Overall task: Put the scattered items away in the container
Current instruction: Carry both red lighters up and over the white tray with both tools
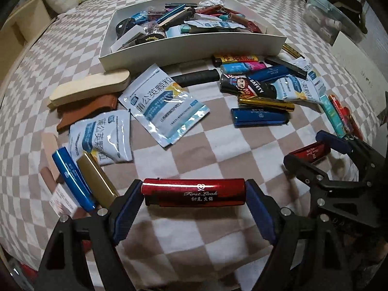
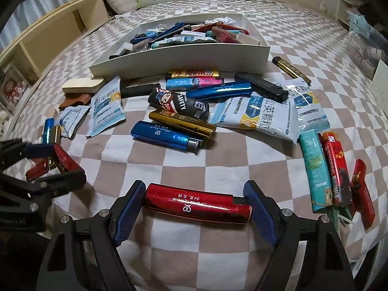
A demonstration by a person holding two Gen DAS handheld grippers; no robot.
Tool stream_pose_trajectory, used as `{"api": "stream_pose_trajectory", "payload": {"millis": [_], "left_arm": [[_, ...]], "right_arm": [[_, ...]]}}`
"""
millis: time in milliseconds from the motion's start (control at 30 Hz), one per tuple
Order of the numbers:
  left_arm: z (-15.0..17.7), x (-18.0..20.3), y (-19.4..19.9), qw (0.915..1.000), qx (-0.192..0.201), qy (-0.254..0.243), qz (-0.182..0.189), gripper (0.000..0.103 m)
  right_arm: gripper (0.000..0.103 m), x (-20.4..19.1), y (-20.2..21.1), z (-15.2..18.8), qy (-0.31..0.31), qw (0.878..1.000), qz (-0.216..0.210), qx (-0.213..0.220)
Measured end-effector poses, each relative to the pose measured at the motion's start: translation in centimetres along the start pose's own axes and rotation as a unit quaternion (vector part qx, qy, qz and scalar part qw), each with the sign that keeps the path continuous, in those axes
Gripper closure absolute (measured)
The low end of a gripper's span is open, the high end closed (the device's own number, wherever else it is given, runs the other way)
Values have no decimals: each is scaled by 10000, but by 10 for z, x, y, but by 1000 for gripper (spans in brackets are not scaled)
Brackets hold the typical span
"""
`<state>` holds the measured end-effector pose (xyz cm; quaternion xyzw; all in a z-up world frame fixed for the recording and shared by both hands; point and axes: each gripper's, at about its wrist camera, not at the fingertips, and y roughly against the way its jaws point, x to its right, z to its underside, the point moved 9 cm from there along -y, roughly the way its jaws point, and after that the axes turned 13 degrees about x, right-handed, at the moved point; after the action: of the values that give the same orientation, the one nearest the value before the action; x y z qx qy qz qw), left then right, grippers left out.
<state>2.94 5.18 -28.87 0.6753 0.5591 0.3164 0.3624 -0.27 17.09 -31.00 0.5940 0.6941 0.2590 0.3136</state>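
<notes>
My left gripper [image 1: 194, 195] is shut on a red "First Look" lighter [image 1: 169, 190], gripped end to end and held crosswise just above the checkered cloth. My right gripper [image 2: 196, 206] is shut the same way on a second red lighter [image 2: 208, 205]. Each gripper shows in the other's view: the right gripper [image 1: 309, 151] at the right edge, the left gripper [image 2: 58, 162] at the left edge, both with red lighters. The white container [image 1: 194, 47] [image 2: 181, 59], heaped with lighters and packets, stands at the far side of the cloth.
Between me and the box lie several lighters, among them a blue one [image 2: 167, 137], a gold one [image 2: 181, 123] and a black "SAFETY" one [image 2: 179, 105]. White sachets [image 1: 165, 104] [image 2: 259, 116], a wooden block [image 1: 89, 87] and a brown pouch [image 1: 84, 111] lie around. More lighters [image 2: 337, 167] sit far right.
</notes>
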Motion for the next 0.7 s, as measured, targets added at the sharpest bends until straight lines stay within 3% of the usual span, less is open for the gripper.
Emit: {"api": "stream_pose_trajectory", "payload": {"millis": [267,700], "left_arm": [[-20,0,12,9997,222,-8,-61,20],[-85,-4,45,9966,786,206,146,20]], "right_arm": [[20,1,16,-11,-20,9998,-37,171],[20,0,45,-74,-303,9966,-417,639]]}}
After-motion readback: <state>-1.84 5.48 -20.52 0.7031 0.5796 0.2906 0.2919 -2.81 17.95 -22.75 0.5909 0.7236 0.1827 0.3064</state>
